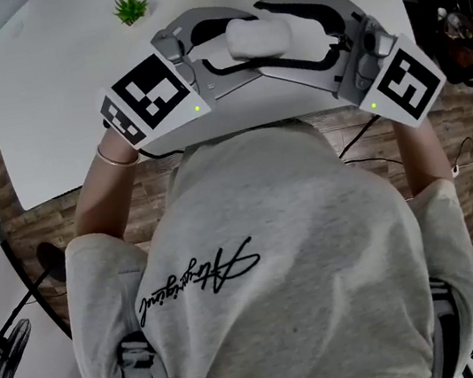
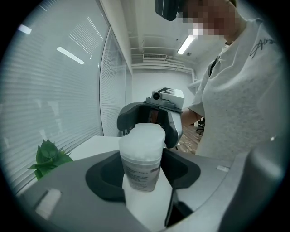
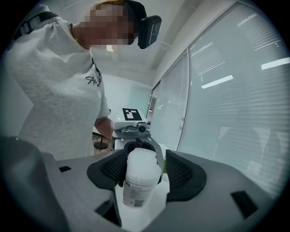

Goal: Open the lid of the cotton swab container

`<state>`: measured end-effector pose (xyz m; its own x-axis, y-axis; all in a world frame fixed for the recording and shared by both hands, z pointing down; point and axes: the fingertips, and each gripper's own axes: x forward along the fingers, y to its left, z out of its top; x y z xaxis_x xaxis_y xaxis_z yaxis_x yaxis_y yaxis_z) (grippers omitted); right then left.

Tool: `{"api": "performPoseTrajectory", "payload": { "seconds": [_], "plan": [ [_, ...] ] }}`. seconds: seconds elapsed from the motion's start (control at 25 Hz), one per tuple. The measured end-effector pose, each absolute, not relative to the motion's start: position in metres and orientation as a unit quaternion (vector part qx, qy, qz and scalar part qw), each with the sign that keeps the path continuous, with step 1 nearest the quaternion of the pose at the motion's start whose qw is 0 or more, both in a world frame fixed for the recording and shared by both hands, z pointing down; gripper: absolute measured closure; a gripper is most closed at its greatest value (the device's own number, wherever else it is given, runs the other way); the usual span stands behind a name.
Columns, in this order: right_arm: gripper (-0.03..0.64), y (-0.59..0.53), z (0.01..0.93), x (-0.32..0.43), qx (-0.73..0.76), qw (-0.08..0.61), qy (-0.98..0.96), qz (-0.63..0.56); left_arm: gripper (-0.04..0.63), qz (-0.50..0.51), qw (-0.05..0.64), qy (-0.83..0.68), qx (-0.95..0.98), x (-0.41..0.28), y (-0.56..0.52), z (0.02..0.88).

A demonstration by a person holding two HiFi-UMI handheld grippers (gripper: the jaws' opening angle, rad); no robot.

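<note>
The cotton swab container (image 1: 258,38), a white frosted tub with a printed label, lies on its side in the air just above the white table (image 1: 51,98). My left gripper (image 1: 234,42) comes in from the left and is shut on one end of it. My right gripper (image 1: 287,33) comes in from the right and is shut on the other end. In the left gripper view the container (image 2: 141,156) stands between the dark pads (image 2: 106,174), with the right gripper's jaws behind it. The right gripper view shows the container (image 3: 138,179) between ribbed pads (image 3: 108,170). Which end carries the lid I cannot tell.
A small green plant (image 1: 131,8) stands on the table's far left part, and it shows again as the plant (image 2: 47,158) in the left gripper view. The person's torso (image 1: 275,258) covers the table's near edge. Windows with blinds line one side.
</note>
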<state>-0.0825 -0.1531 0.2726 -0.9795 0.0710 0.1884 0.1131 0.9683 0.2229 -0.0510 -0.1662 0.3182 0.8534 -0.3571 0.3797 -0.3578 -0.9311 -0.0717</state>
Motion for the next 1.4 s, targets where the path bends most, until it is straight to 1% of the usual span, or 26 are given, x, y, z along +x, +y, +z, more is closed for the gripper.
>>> {"api": "performPoseTrajectory", "payload": {
  "seconds": [0.16,0.4,0.72,0.88,1.2,1.4],
  "plan": [
    [0.345,-0.15,0.271,-0.087,-0.066,0.086,-0.988,-0.108,0.364,0.199,-0.005,-0.173,0.965,-0.049,-0.162,0.315],
    [0.402,-0.147,0.271,-0.086,-0.084,0.078,-0.989,-0.097,0.364,0.204,-0.01,-0.171,0.964,-0.048,-0.165,0.313],
    [0.408,-0.161,0.276,-0.07,-0.091,0.086,-0.991,-0.049,0.365,0.198,-0.003,-0.175,0.964,-0.032,-0.177,0.317],
    [0.408,-0.16,0.272,-0.073,-0.099,0.094,-0.99,-0.024,0.365,0.188,0.002,-0.177,0.966,-0.035,-0.175,0.313],
    [0.408,-0.167,0.266,-0.056,-0.106,0.113,-0.988,-0.011,0.367,0.176,-0.004,-0.18,0.968,-0.016,-0.181,0.306],
    [0.408,-0.175,0.265,-0.044,-0.119,0.104,-0.987,0.009,0.368,0.175,0.002,-0.183,0.967,-0.005,-0.189,0.307]
  ]
}}
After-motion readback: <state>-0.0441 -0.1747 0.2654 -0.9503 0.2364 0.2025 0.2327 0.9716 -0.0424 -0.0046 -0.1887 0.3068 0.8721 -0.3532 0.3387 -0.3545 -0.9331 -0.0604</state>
